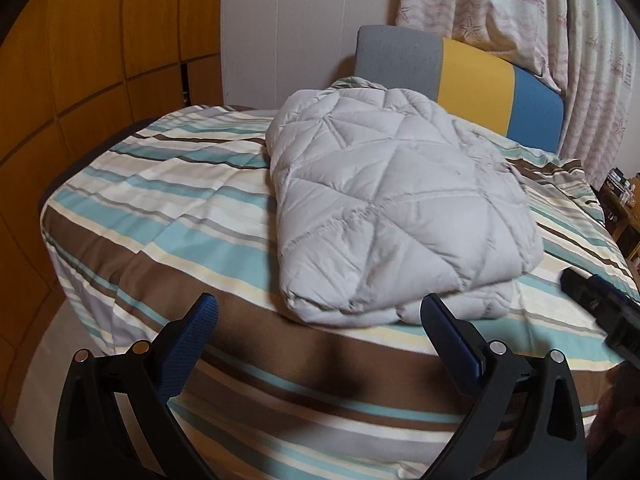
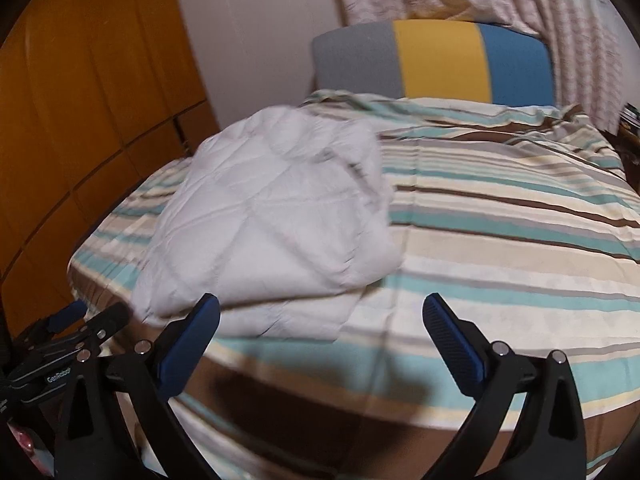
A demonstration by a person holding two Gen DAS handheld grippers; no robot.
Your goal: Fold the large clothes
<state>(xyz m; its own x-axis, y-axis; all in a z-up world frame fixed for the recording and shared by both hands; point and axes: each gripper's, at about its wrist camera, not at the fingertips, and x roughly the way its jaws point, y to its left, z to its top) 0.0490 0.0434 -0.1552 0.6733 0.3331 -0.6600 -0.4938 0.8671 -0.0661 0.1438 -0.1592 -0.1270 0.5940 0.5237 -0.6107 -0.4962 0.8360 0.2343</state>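
Note:
A pale grey quilted jacket (image 1: 392, 208) lies folded into a thick bundle on the striped bed cover (image 1: 160, 208). My left gripper (image 1: 318, 308) is open and empty, just in front of the bundle's near edge. The jacket also shows in the right wrist view (image 2: 272, 232), blurred, to the left of centre. My right gripper (image 2: 320, 308) is open and empty, over the bed near the bundle's front right corner. The right gripper shows at the right edge of the left wrist view (image 1: 600, 304), and the left gripper at the lower left of the right wrist view (image 2: 72, 320).
A grey, yellow and blue headboard (image 1: 472, 76) stands at the far end of the bed. Wooden wardrobe doors (image 1: 80, 80) run along the left. Patterned curtains (image 1: 540, 20) hang at the back right. A cluttered shelf (image 1: 624, 200) is at the right.

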